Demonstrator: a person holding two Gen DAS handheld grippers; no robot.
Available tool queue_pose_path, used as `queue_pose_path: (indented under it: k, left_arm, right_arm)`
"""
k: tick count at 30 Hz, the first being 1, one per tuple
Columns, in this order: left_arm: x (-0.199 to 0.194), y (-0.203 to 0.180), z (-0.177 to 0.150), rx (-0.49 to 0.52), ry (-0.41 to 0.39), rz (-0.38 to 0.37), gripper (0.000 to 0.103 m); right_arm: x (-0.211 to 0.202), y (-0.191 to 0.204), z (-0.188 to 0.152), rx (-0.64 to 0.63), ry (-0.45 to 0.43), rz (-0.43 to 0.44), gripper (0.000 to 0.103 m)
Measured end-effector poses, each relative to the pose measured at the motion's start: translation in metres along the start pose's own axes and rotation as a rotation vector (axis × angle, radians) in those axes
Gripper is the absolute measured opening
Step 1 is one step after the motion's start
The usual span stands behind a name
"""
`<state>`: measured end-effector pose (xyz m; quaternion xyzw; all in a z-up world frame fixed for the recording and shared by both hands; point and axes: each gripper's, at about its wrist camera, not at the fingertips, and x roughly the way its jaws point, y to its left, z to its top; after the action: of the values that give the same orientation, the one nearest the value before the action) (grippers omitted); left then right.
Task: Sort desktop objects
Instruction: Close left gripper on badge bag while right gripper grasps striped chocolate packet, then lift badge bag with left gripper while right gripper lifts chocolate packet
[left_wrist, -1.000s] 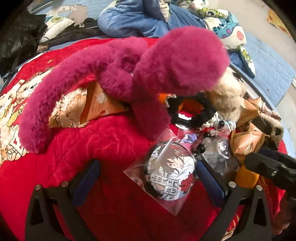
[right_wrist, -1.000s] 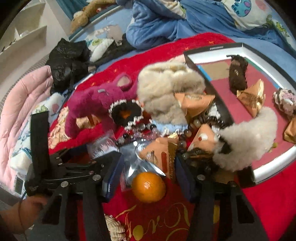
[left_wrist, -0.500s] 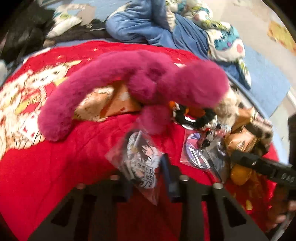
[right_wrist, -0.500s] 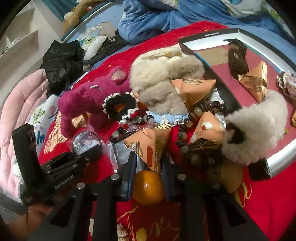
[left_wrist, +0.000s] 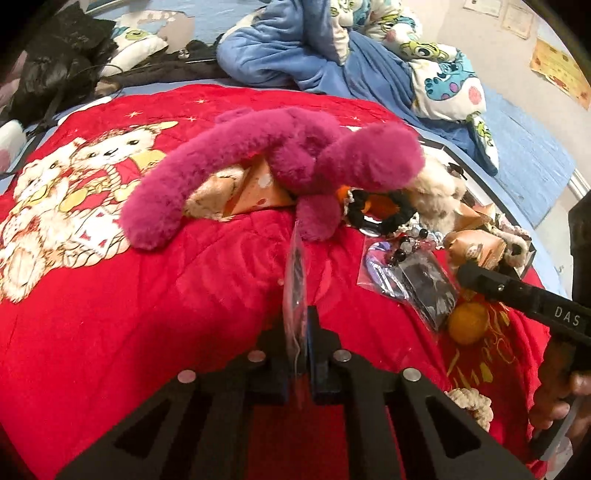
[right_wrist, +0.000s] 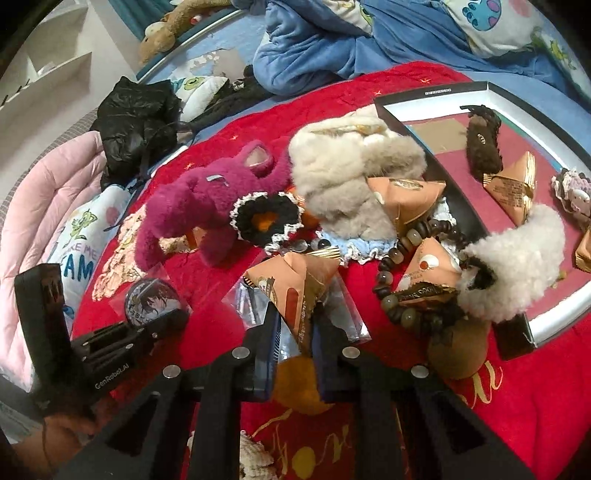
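Two tongs (left_wrist: 297, 332), two packets (right_wrist: 295, 295).

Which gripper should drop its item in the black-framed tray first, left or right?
Right, probably. The right gripper is shut on the orange snack packet and the tray lies just ahead to its right. The left gripper, clamping the bagged badge, has the magenta plush in between.

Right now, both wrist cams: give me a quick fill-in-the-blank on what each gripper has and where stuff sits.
1. The left gripper is shut on a bagged ____.
2. The right gripper is clamped on a snack packet directly above an ____.
3. The dark brown hair clip lies inside the ____.
4. The black crocheted scrunchie lies against a ____ plush toy.

Missing words: badge; orange; tray; magenta
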<state>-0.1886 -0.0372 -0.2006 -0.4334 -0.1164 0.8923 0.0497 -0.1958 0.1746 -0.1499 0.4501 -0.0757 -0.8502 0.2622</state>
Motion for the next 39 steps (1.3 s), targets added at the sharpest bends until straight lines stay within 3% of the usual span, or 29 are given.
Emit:
queue_pose_path:
  k: [2, 6, 12, 26, 39]
  left_arm:
    - [-0.002, 0.003, -0.003, -0.020, 0.015, 0.032, 0.007]
    - [0.001, 0.011, -0.003, -0.084, 0.036, 0.005, 0.007]
    - [-0.005, 0.017, -0.012, -0.066, 0.038, 0.010, 0.007]
    - [-0.028, 0.004, 0.001, -0.042, 0.007, 0.022, 0.007]
    - [-0.060, -0.007, 0.012, -0.015, -0.022, 0.025, 0.007]
  right_arm:
    - [-0.002, 0.004, 0.001, -0.006, -0.005, 0.000, 0.016]
    - [-0.003, 0.006, 0.000, -0.012, -0.005, -0.002, 0.016]
    - [-0.006, 0.004, -0.005, -0.014, 0.000, -0.003, 0.015]
    - [-0.014, 0.010, -0.002, -0.021, -0.027, 0.025, 0.014]
    - [-0.025, 0.033, -0.006, -0.104, -0.016, 0.058, 0.014]
